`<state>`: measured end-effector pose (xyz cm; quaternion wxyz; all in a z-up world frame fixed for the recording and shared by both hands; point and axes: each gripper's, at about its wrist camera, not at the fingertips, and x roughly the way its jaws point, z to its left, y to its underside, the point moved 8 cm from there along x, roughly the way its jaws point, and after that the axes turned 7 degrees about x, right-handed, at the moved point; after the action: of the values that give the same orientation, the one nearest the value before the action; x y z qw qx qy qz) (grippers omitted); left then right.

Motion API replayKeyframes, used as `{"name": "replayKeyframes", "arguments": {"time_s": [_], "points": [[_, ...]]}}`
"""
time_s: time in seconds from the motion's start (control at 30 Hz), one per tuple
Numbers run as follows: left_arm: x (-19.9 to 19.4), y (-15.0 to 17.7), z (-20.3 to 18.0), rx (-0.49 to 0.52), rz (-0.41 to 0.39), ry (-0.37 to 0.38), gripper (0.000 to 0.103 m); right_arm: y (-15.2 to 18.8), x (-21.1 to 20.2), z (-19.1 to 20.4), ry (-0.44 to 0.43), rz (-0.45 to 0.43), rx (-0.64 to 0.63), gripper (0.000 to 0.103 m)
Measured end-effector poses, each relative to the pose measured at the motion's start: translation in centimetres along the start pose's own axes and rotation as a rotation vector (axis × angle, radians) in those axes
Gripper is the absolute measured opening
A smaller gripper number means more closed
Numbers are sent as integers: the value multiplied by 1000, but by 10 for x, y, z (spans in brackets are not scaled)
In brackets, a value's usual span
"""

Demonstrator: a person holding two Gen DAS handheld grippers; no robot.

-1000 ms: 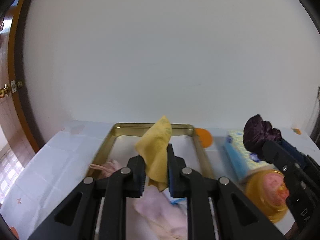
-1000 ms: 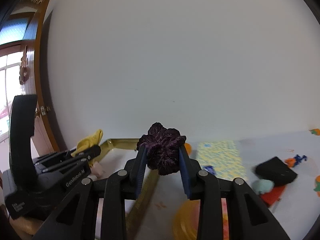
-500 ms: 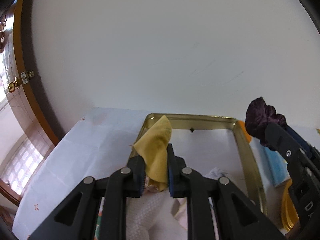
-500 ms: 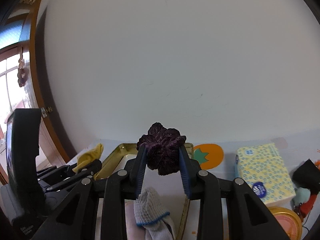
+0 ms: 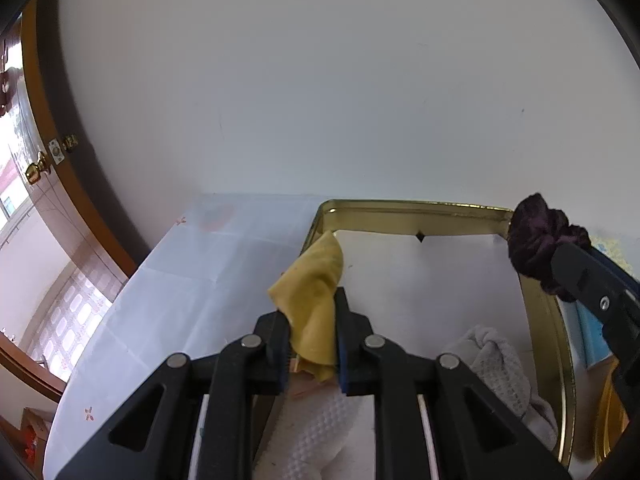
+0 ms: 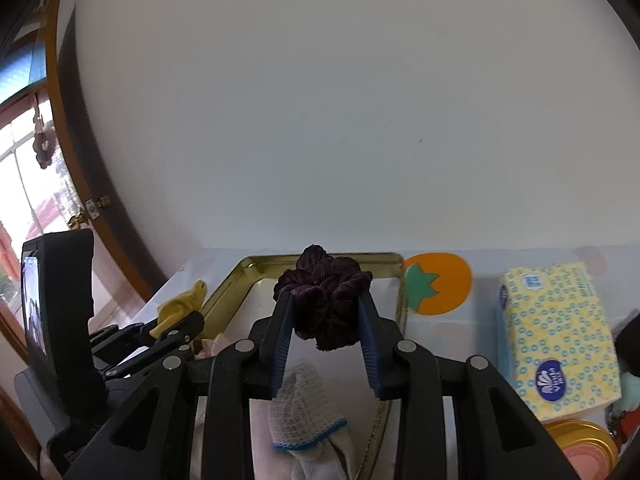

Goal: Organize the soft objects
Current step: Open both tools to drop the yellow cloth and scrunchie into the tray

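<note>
Left tongs (image 5: 312, 336) clamped on yellow cloth (image 5: 314, 304), right tongs (image 6: 326, 320) clamped on purple scrunchie (image 6: 326, 300); lower both over gold tray (image 5: 412, 210) centre, release clear of white glove (image 6: 308, 420).

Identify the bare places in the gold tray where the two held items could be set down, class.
Free: the gold tray floor's far half, behind the yellow cloth and beside the purple scrunchie. Crowded: the near end, where the white glove and other soft pieces lie.

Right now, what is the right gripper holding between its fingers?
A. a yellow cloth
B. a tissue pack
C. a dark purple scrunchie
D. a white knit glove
C: in the right wrist view the right gripper is shut on the dark purple scrunchie, above the gold tray.
</note>
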<state>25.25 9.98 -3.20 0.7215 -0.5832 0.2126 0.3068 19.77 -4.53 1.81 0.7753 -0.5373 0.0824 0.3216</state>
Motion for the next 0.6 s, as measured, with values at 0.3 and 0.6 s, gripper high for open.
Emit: {"name": "replayKeyframes", "arguments": {"time_s": [0.3, 0.6], "points": [[3, 1, 5, -6, 3, -16, 53, -5, 3, 7, -36, 23, -45, 52], [-17, -3, 8, -18, -94, -85, 103, -7, -27, 13, -32, -166, -57, 74]]}}
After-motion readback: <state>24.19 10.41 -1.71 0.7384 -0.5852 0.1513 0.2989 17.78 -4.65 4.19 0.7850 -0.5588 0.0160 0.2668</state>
